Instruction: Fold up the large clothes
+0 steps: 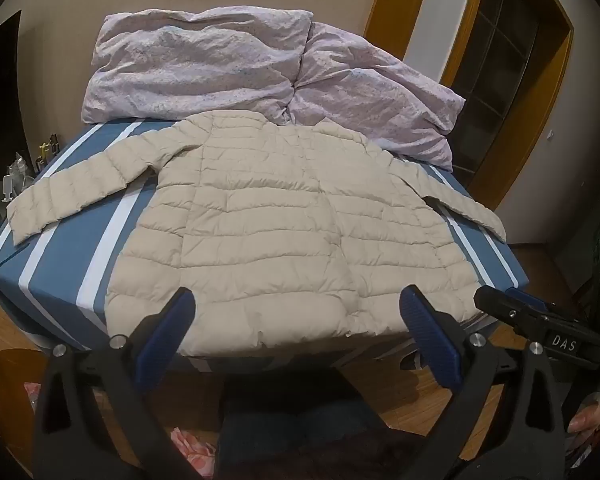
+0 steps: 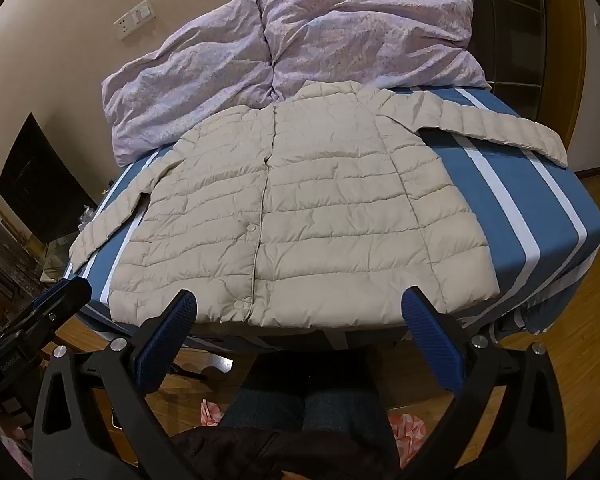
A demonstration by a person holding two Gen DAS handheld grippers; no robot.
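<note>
Your cream quilted puffer jacket [image 2: 300, 208] lies flat, front up, on the blue white-striped bed [image 2: 540, 216], collar toward the lilac duvet [image 2: 284, 52]. It looks light, squishy and slippery, so pinch a cuff or hem corner. Left hand-held gripper [image 1: 298, 312] and right hand-held gripper [image 2: 300, 312] both gape wide, holding nothing.

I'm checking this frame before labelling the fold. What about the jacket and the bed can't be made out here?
- Jacket underside: hidden in both views, since it lies flat on the bed.
- Collar: partly hidden in the left wrist view by the bunched lilac duvet.
- Hem: short stretches are covered by the open left gripper and right gripper fingers.
- Bedside clutter: too small and dark.
</note>
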